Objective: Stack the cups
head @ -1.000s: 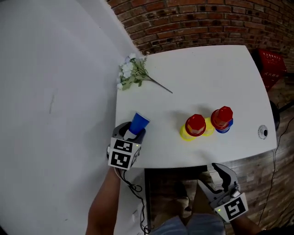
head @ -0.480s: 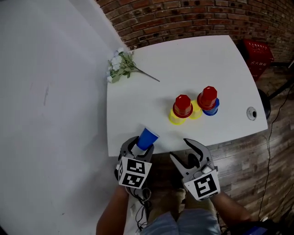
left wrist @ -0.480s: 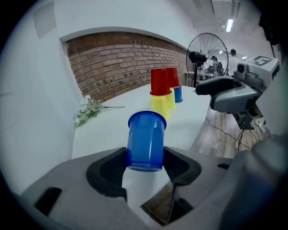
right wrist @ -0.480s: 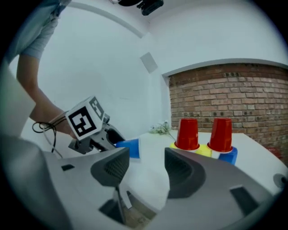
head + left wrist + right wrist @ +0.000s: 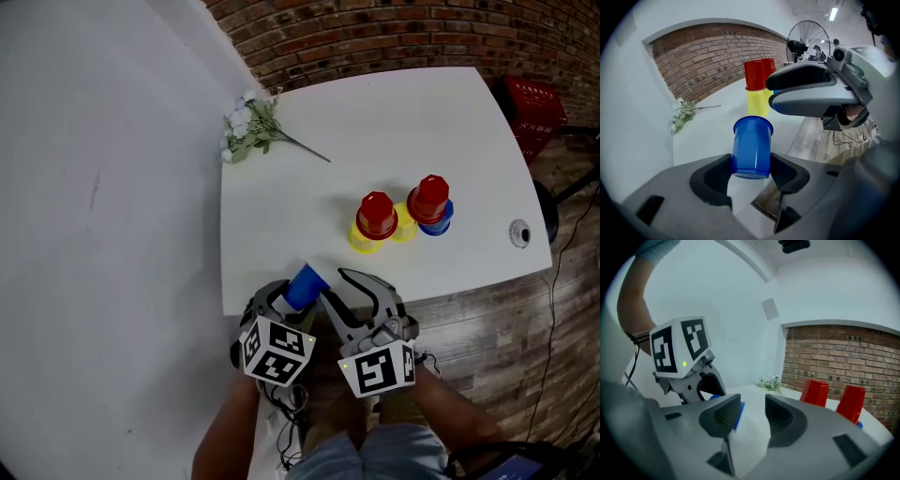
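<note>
My left gripper [image 5: 289, 300] is shut on a blue cup [image 5: 305, 285] and holds it tilted over the table's near edge; the left gripper view shows the cup [image 5: 751, 147] clamped at its base between the jaws. My right gripper [image 5: 332, 284] is just right of the cup, pointing at it, jaws closing with nothing between them [image 5: 751, 404]. On the white table [image 5: 309, 216], one red cup [image 5: 377, 212] sits upside down on a yellow cup [image 5: 360, 241] and another red cup [image 5: 430, 195] on a blue cup [image 5: 434, 224]. A second yellow cup [image 5: 404, 229] lies between the stacks.
A sprig of white flowers [image 5: 251, 130] lies at the table's far left corner. A round fitting [image 5: 518, 233] sits near the right edge. A red crate [image 5: 539, 106] stands on the wooden floor beyond the table, against the brick wall. A white wall runs along the left.
My right gripper has swung in from the lower right to beside the blue cup, and its jaws have narrowed. The left gripper has drawn the blue cup back to the table's near edge.
</note>
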`<action>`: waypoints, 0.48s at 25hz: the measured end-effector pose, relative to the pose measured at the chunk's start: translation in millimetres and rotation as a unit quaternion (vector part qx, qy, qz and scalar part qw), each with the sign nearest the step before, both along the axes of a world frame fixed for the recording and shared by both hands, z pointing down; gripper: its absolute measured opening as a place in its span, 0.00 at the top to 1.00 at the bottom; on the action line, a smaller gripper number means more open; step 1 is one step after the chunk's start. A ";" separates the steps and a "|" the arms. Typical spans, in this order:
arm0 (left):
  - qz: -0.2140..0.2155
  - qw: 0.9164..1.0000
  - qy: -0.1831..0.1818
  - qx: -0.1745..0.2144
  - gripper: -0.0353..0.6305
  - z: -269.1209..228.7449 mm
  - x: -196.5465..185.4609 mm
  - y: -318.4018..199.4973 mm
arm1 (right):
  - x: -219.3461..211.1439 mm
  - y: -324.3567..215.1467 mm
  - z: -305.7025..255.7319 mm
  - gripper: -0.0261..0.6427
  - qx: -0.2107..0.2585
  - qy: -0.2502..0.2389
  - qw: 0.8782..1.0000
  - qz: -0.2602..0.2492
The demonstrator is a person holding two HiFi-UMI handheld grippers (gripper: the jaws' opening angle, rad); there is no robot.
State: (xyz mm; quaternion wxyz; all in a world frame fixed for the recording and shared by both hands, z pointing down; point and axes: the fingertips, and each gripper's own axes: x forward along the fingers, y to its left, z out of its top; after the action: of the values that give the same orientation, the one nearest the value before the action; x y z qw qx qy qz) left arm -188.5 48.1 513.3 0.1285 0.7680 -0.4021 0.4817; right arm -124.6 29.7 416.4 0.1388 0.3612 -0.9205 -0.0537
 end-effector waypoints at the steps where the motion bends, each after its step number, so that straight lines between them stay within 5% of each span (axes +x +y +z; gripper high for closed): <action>1: 0.003 1.000 -0.002 -0.005 0.56 0.5 -0.3 1.1 | -2.9 -1.4 2.7 0.71 0.000 0.003 1.000 -0.001; 12: 0.035 0.999 -0.035 -0.016 0.52 -6.6 -0.3 -8.4 | -8.1 -23.6 43.7 0.79 -0.016 0.054 0.998 0.007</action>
State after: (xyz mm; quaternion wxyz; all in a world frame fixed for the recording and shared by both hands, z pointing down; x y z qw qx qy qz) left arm -188.8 39.7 506.8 0.1095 0.7624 -0.3712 0.5187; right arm -132.6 6.1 460.1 0.1945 0.3618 -0.9100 -0.0571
